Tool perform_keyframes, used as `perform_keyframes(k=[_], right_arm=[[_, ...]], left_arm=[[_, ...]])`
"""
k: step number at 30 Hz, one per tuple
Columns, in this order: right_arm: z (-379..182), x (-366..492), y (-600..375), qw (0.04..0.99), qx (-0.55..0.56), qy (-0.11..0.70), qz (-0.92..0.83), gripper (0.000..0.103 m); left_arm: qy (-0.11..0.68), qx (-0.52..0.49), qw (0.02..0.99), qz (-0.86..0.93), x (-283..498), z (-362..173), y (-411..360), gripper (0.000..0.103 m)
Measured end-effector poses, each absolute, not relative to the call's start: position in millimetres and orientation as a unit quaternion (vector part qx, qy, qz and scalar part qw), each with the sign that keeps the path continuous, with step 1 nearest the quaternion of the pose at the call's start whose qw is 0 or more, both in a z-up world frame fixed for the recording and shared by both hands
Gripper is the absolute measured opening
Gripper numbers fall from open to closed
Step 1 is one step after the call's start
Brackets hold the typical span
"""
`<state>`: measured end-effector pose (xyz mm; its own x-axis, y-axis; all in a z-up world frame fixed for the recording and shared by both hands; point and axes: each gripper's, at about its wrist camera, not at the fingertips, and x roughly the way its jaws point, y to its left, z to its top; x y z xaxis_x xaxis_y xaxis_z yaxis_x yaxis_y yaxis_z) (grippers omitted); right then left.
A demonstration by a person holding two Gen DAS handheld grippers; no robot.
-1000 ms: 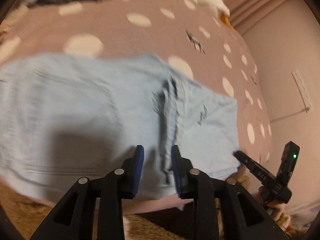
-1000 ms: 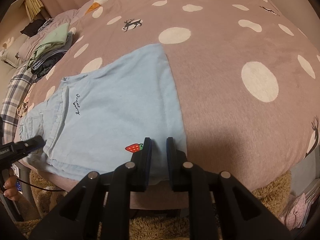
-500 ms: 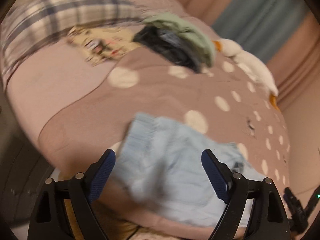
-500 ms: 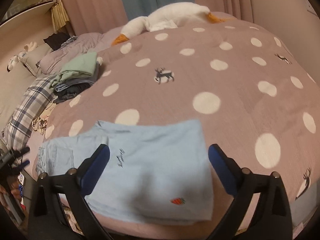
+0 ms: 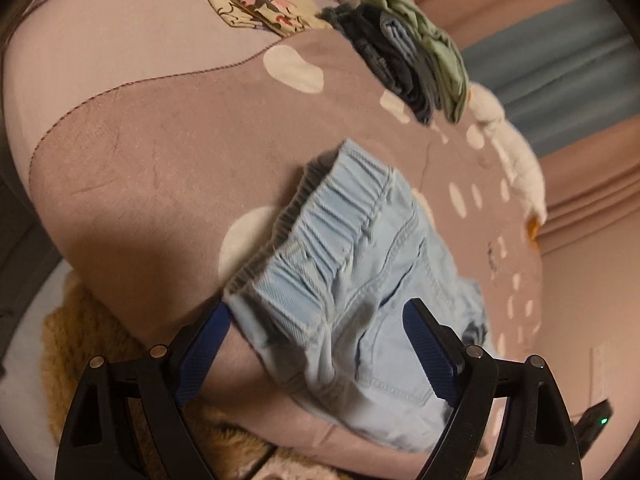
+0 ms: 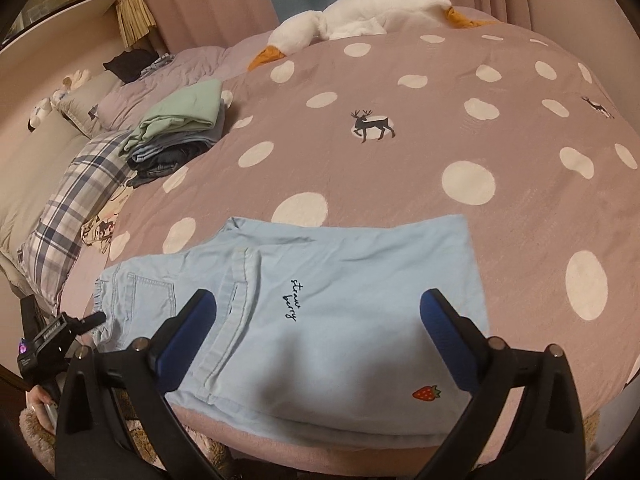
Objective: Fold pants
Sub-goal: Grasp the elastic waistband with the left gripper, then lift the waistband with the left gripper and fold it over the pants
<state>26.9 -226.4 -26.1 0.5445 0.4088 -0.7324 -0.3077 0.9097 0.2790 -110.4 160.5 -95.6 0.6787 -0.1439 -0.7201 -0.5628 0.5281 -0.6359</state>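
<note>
Right now my left gripper (image 5: 316, 344) has its jaws spread wide; they opened within the last second and have held since, with the waistband end of the pants (image 5: 360, 280) lying below and between the blue pads, not pinched. My right gripper (image 6: 318, 330) is also spread wide, its jaws having just been opening, and nothing is pressed between them; the light blue pants (image 6: 320, 312) lie flat beneath it at the near edge of the bed.

Only the left wrist view shows me the gathered elastic waistband (image 5: 320, 232) close up, and a furry tan rug (image 5: 80, 344) below the bed edge. Only the right wrist view shows the whole garment folded, with its dark script lettering (image 6: 294, 300), one red strawberry patch (image 6: 426, 393) and one back pocket (image 6: 154, 292). It also shows the left gripper's fingers (image 6: 94, 318) at the pants' waistband end.

Counting: one pair of pants, one dotted mauve blanket (image 6: 400, 168), one stack of folded clothes (image 6: 180, 132) seen in both views, one white goose plush (image 6: 360, 20), one plaid pillow (image 6: 76, 208), and two deer prints (image 6: 372, 124) in the right view.
</note>
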Motion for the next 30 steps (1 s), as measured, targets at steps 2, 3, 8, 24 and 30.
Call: perform_keyframes(k=[2, 3, 8, 24, 30], right_arm=[[-26.7, 26.9, -227.7, 0.878, 0.056, 0.431, 0.198, 0.102], [-28.1, 27.6, -228.6, 0.878, 0.057, 0.434, 0.195, 0.102], [-35.7, 33.8, -231.6, 0.872, 0.074, 0.448, 0.18, 0.102], [-38.8, 33.9, -258.2, 0.875, 0.095, 0.449, 0.154, 0.102], [-41.5, 32.6, -280.4, 0.875, 0.118, 0.45, 0.131, 0.102]], left_arm=[[0.367, -0.481, 0.787, 0.121, -109.4, -96.3, 165.8, 0.087], [0.359, -0.49, 0.786, 0.114, -107.6, -98.3, 168.5, 0.087], [0.348, -0.489, 0.792, 0.113, -93.8, -98.9, 167.5, 0.08], [0.292, -0.384, 0.876, 0.003, -60.3, 1.8, 113.6, 0.037], [0.303, -0.32, 0.89, -0.121, -16.6, 40.1, 40.2, 0.037]])
